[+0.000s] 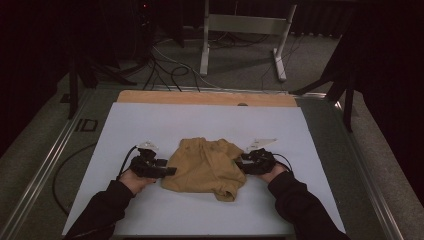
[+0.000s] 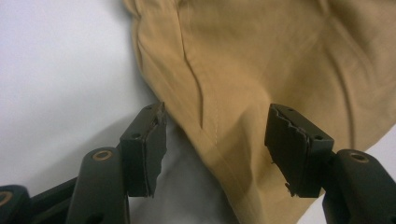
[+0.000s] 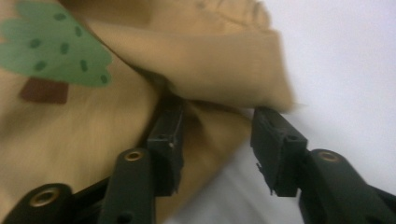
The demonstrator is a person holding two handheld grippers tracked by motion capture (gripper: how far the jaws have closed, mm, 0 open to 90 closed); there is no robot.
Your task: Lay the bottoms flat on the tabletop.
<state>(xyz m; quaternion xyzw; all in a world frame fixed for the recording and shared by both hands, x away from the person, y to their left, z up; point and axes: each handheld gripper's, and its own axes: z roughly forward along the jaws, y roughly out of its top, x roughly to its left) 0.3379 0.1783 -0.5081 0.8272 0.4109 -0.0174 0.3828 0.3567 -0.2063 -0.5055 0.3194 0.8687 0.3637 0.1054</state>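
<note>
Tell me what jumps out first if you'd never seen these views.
The tan garment, crumpled at the middle of the white table. A claw flanks it on each side, left claw and right claw, both open at its edges. A green tree patch shows in the right gripper view.

Bare white table [image 1: 150, 125] around shorts [image 1: 205, 165]

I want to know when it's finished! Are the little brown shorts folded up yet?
Not yet. The tan cloth shorts lie rumpled on the white table sheet, with one flap doubled over near the green tree patch. Right now the left gripper and right gripper sit open at opposite edges. Gripping and neat folding are probably left.
</note>
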